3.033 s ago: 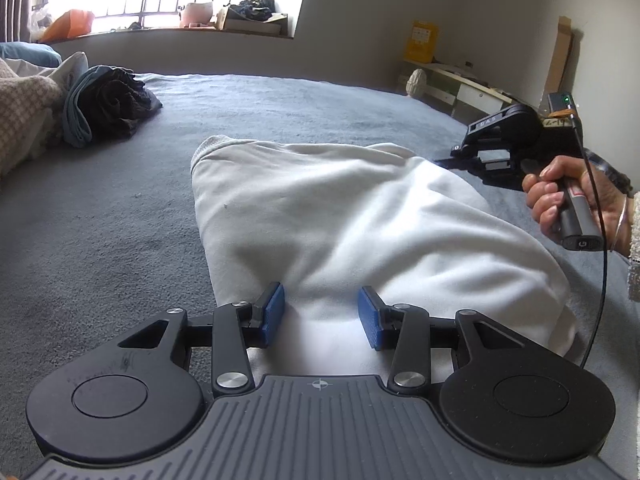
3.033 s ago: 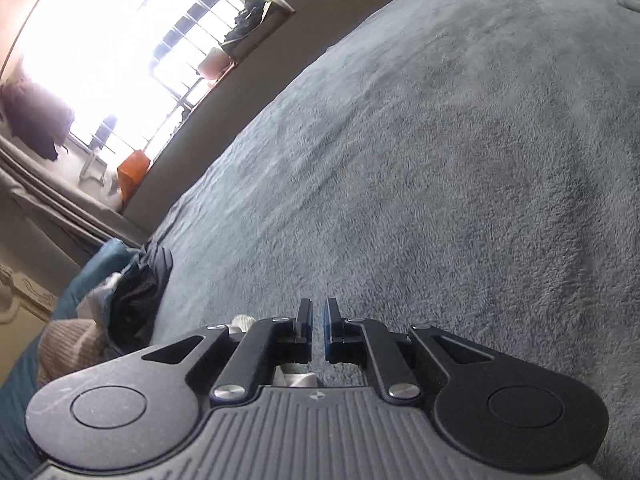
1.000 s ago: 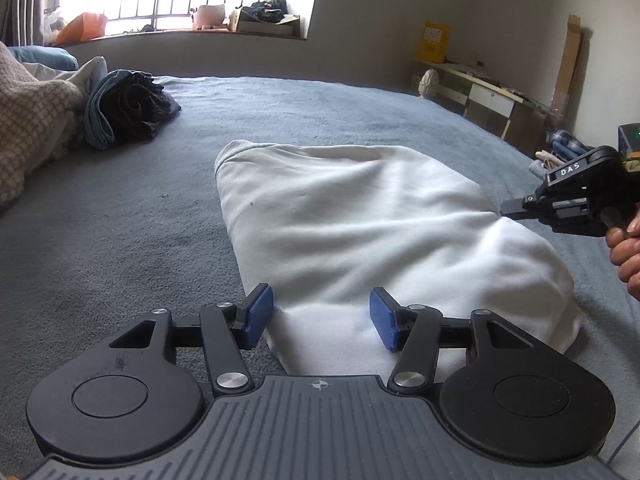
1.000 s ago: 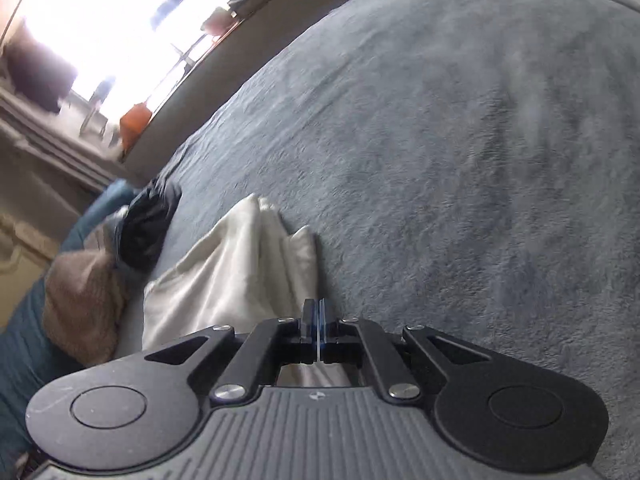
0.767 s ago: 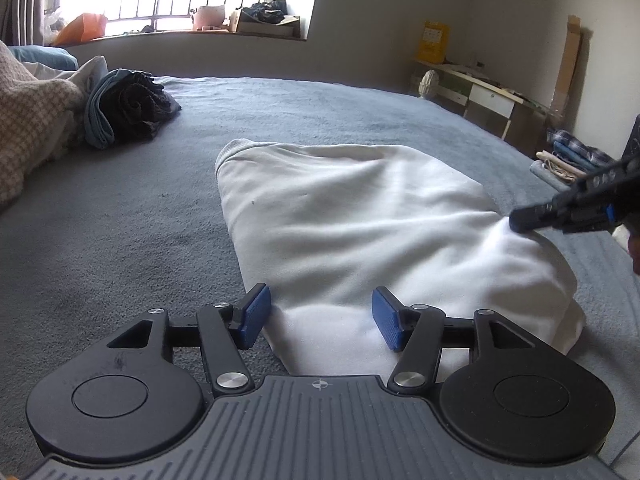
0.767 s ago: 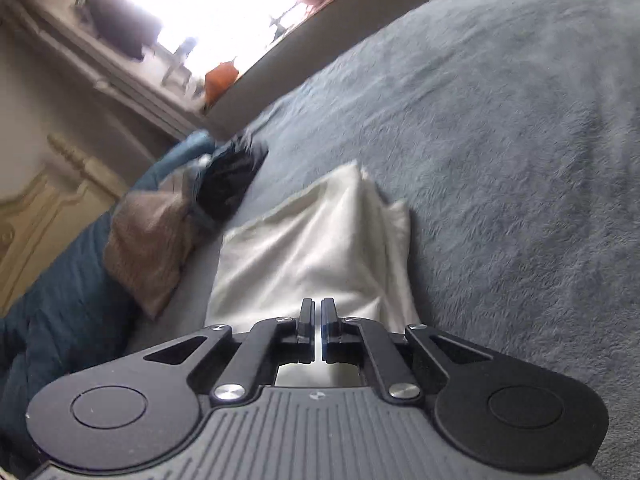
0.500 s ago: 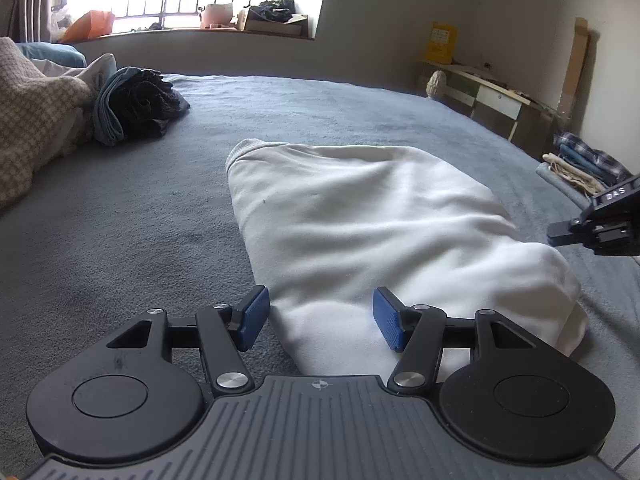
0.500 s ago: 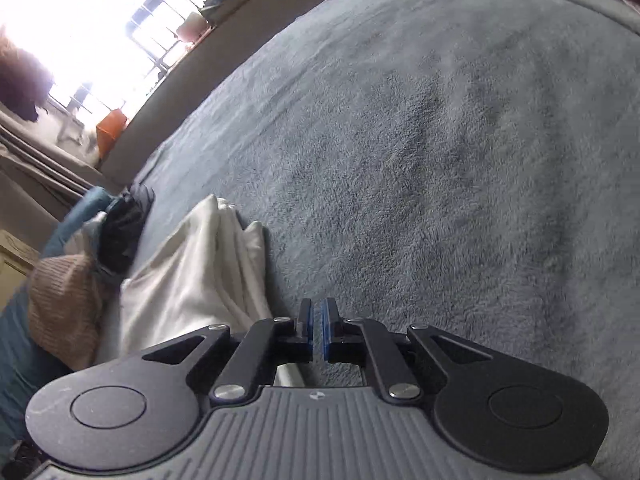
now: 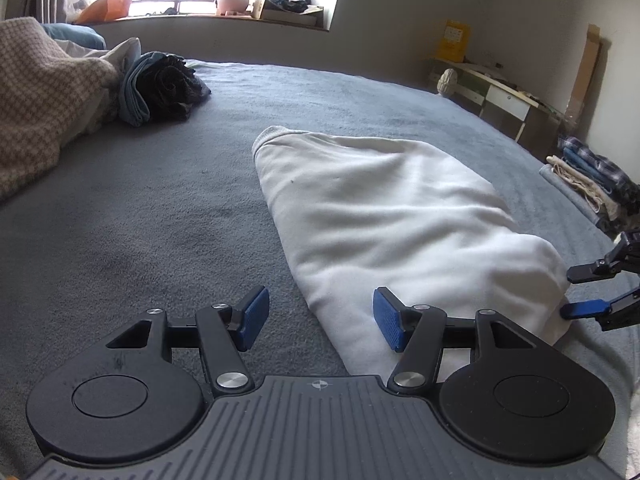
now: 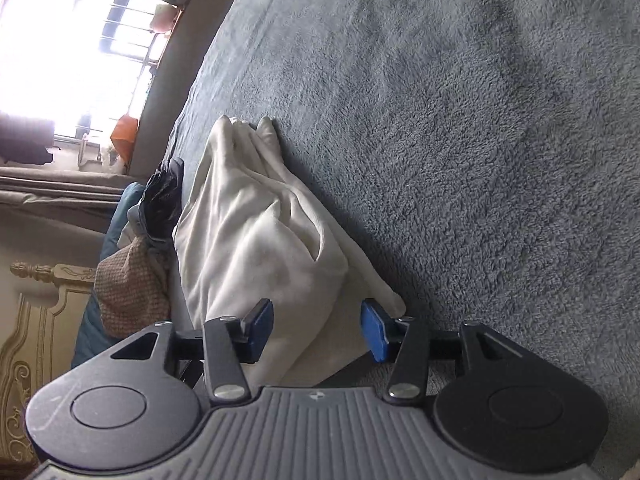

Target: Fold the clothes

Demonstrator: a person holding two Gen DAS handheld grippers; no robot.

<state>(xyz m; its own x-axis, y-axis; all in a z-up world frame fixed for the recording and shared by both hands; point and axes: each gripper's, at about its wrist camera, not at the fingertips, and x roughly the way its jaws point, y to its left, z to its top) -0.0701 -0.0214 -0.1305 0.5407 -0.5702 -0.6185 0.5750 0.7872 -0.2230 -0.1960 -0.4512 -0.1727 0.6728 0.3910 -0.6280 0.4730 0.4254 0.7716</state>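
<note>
A white garment (image 9: 392, 216) lies folded lengthwise on the grey bed cover (image 9: 140, 208), running away from me. My left gripper (image 9: 320, 320) stands open at its near end; the near left corner of the cloth sits between the blue pads without being pressed. In the left wrist view my right gripper (image 9: 572, 292) is at the garment's right edge. In the right wrist view the right gripper (image 10: 318, 328) has its jaws opening, and a bulge of the white garment (image 10: 260, 240) lies between the pads, not gripped.
A dark bundle of clothes (image 9: 164, 84) and a checked beige blanket (image 9: 36, 92) lie at the far left of the bed. A stack of folded clothes (image 9: 592, 176) sits at the right edge. A low white desk (image 9: 492, 92) stands by the wall.
The right gripper was shut one second ago; it has rolled, come down to the garment's right edge and spread its jaws. The left gripper stayed open at the near end.
</note>
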